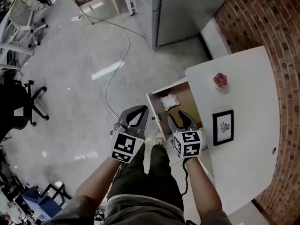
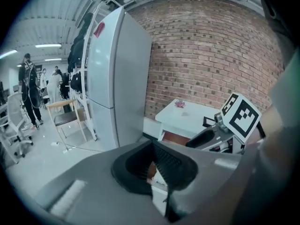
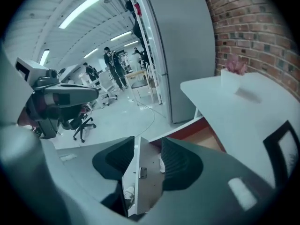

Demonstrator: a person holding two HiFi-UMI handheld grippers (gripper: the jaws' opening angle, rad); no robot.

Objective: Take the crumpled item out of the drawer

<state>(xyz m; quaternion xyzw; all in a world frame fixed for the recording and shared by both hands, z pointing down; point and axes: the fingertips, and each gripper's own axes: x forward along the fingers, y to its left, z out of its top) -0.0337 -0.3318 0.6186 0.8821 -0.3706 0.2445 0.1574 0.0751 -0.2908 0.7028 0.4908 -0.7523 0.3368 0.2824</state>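
Observation:
The crumpled white item [image 1: 169, 101] lies on the brown floor of the open drawer [image 1: 151, 108], which is pulled out from under the white table [image 1: 243, 163]. My right gripper [image 1: 178, 115] hangs just above the near end of the drawer, jaws open and empty. In the right gripper view the drawer's white front panel [image 3: 145, 182] shows between the jaws of the right gripper [image 3: 147, 168]. My left gripper [image 1: 138, 109] hovers over the floor just left of the drawer front. Its jaws stand a narrow gap apart with nothing held. A sliver of the drawer [image 2: 160, 184] shows through the left gripper [image 2: 153, 172].
On the table stand a small pink object [image 1: 220, 80] and a black-framed picture [image 1: 223, 127]. A grey fridge [image 1: 187, 8] stands beyond the table, with a brick wall [image 1: 281, 32] at the right. A cable [image 1: 117, 55] runs over the floor. Office chairs [image 1: 18, 107] stand at far left.

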